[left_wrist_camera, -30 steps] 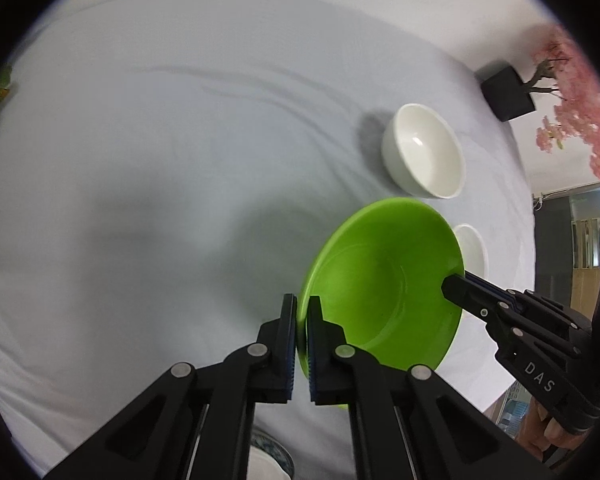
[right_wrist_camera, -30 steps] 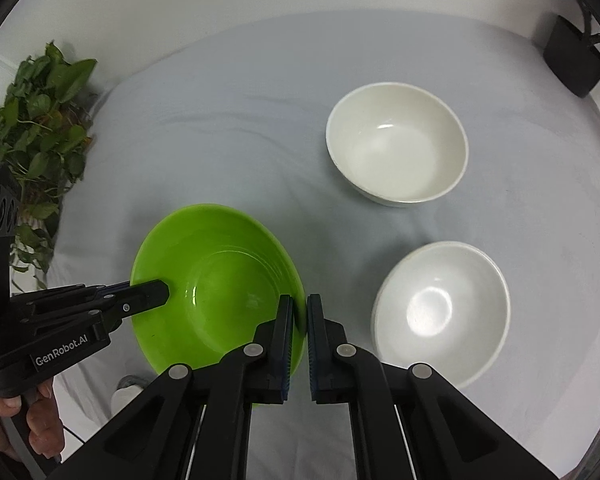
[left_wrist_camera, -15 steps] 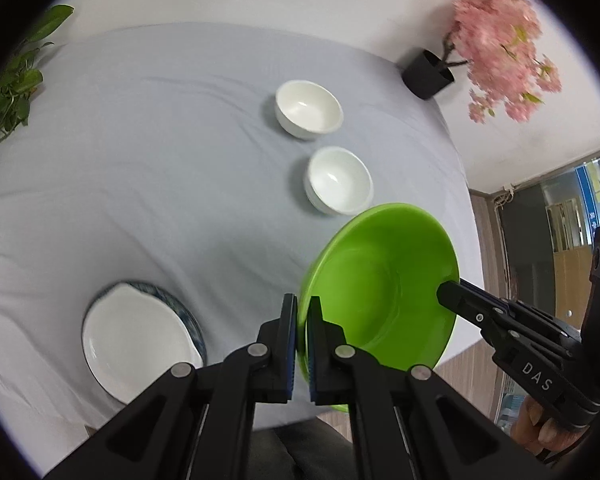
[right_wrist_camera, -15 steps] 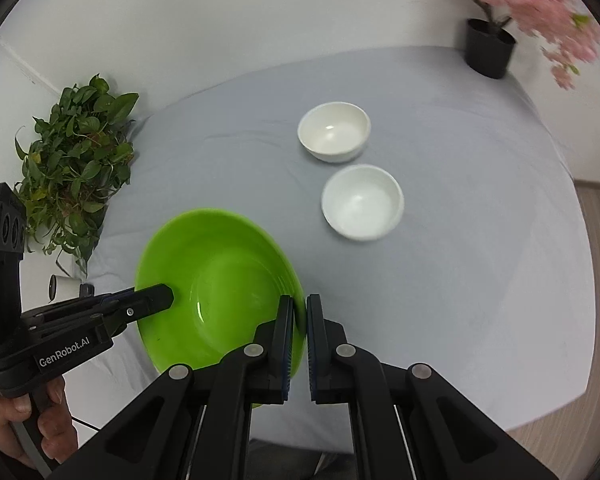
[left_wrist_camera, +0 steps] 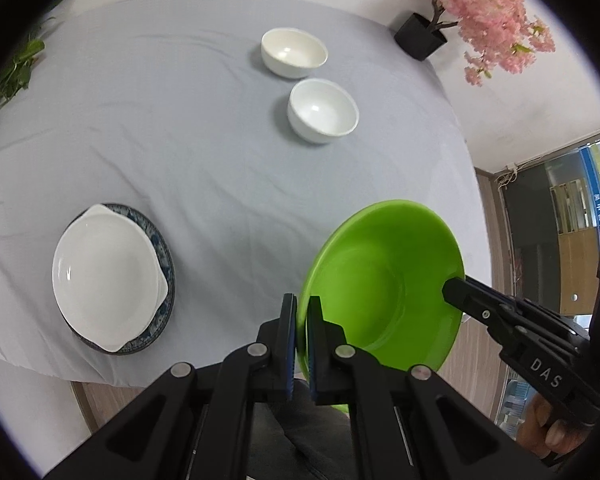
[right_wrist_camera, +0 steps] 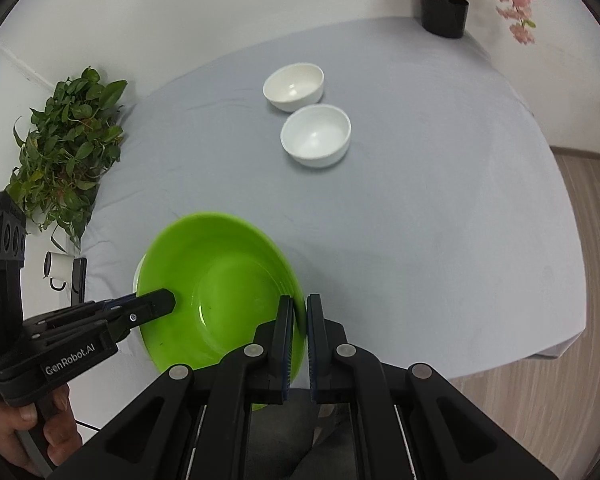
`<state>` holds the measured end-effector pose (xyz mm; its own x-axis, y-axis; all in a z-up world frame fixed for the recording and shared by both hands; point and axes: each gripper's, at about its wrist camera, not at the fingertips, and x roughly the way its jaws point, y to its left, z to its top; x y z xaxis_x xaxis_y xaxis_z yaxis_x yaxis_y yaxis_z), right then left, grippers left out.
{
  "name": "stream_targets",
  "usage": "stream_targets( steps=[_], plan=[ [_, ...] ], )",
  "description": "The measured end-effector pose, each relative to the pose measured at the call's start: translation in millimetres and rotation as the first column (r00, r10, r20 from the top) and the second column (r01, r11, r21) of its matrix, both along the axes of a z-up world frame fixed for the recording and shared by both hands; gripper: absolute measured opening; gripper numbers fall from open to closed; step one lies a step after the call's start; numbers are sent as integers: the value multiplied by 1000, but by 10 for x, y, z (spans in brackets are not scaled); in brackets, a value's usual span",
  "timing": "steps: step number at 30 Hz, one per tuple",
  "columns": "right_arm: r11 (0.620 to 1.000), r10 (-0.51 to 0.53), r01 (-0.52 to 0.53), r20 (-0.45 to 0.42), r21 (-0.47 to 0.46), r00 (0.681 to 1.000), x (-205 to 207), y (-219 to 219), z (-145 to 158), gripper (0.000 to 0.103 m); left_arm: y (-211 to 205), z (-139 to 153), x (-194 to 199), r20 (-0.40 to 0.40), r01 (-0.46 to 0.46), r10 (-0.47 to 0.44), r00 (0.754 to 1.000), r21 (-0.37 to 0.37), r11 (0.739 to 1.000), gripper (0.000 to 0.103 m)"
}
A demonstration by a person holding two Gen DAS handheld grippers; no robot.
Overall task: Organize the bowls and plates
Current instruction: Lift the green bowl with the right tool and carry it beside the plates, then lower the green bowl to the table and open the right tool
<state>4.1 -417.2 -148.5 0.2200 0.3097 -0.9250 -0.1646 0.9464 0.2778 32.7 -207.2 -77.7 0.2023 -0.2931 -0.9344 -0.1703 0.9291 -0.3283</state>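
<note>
A green bowl (left_wrist_camera: 384, 276) is held in the air above the table's near edge; it also shows in the right wrist view (right_wrist_camera: 220, 288). My left gripper (left_wrist_camera: 302, 312) is shut on its left rim, and my right gripper (right_wrist_camera: 298, 316) is shut on its right rim. Two white bowls (left_wrist_camera: 294, 52) (left_wrist_camera: 323, 110) stand apart at the far middle of the table. A white dish (left_wrist_camera: 106, 276) lies on a blue-patterned plate (left_wrist_camera: 165, 256) at the near left.
The table has a grey cloth (left_wrist_camera: 180, 120). A black pot with pink blossoms (left_wrist_camera: 420, 36) stands at the far right corner. A green leafy plant (right_wrist_camera: 64, 140) is beyond the left edge. Wooden floor (right_wrist_camera: 580, 320) lies to the right.
Both grippers have lifted the green bowl up and back toward the near edge. The white bowls look smaller and farther, and the stacked dish and plate have come into view.
</note>
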Motion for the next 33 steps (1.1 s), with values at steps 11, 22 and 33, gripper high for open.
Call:
stream_targets(
  steps=[11,22,33],
  plan=[
    [1000,-10,9,-99,-4,995,122,175,-885,4,168,-747,60,-79,-29,25,997,-41,999,4],
    [999,-12,8,-112,-34,994,614,289,-1489,5,307,-1254,376,-104,-86,78,992,-70,994,4],
    [998,-43,36,-122,-59,992,680,342,-1809,5,247,-1370,409,-135,-56,49,990,-48,997,5]
  ],
)
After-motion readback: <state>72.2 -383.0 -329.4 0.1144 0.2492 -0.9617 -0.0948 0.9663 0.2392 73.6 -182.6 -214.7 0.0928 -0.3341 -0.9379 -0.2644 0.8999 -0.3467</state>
